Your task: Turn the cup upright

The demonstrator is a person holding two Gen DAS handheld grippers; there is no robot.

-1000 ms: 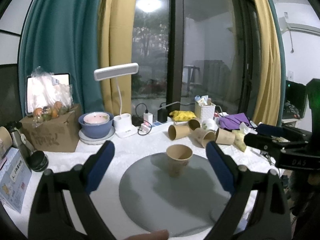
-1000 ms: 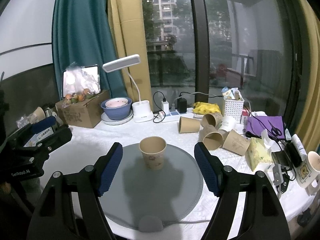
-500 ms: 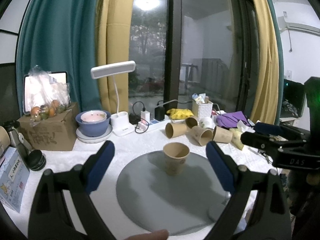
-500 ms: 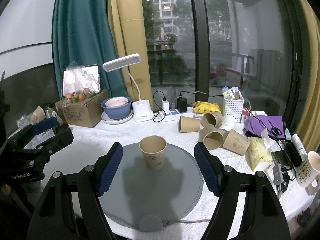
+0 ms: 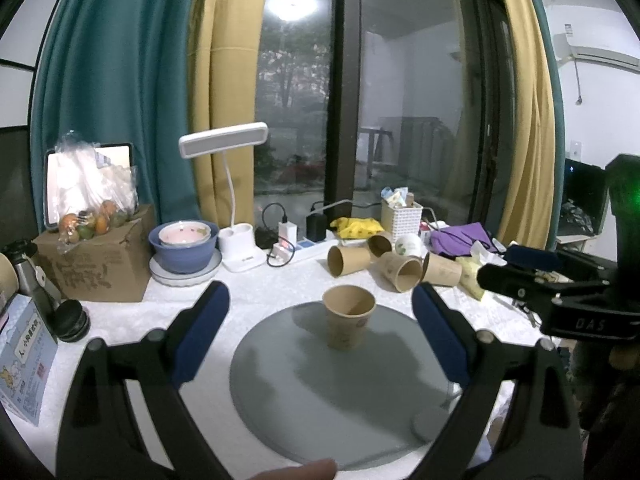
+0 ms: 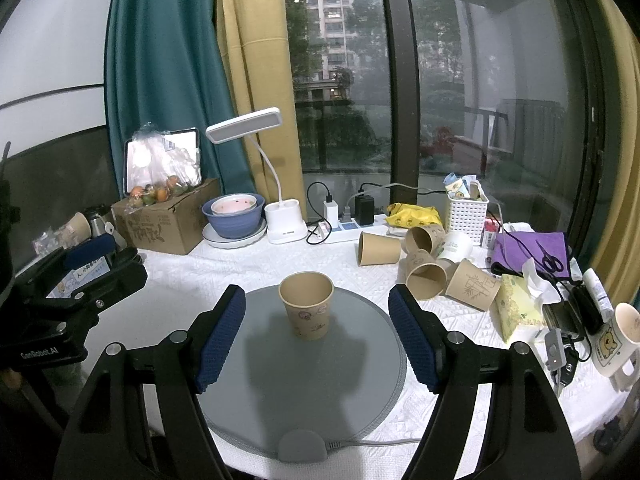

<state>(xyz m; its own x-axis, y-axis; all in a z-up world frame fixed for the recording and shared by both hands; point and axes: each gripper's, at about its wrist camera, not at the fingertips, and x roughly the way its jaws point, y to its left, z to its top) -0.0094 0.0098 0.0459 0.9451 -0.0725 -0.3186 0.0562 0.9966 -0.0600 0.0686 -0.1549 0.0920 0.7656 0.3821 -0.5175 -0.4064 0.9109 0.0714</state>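
A brown paper cup [image 5: 347, 317] stands upright, mouth up, on a round grey mat [image 5: 320, 384]. It also shows in the right wrist view [image 6: 306, 304] on the mat [image 6: 304, 384]. My left gripper [image 5: 320, 328] is open and empty, held back from the cup with its jaws wide to either side. My right gripper [image 6: 316, 332] is open and empty too, just short of the cup. The right gripper also shows in the left wrist view [image 5: 560, 296], and the left gripper shows in the right wrist view [image 6: 76, 280].
Several paper cups [image 6: 424, 264] lie tipped over behind the mat to the right. A desk lamp [image 6: 280, 200], blue bowl [image 6: 234, 216], cardboard box [image 6: 168, 224], power strip [image 6: 344, 228], white basket [image 6: 466, 208], tissue pack [image 6: 516, 304] and mug [image 6: 616, 332] crowd the table.
The left gripper has drawn back and shifted slightly, so the cup sits a little further away and left in its view. The right gripper has barely moved. The cup has stayed upright.
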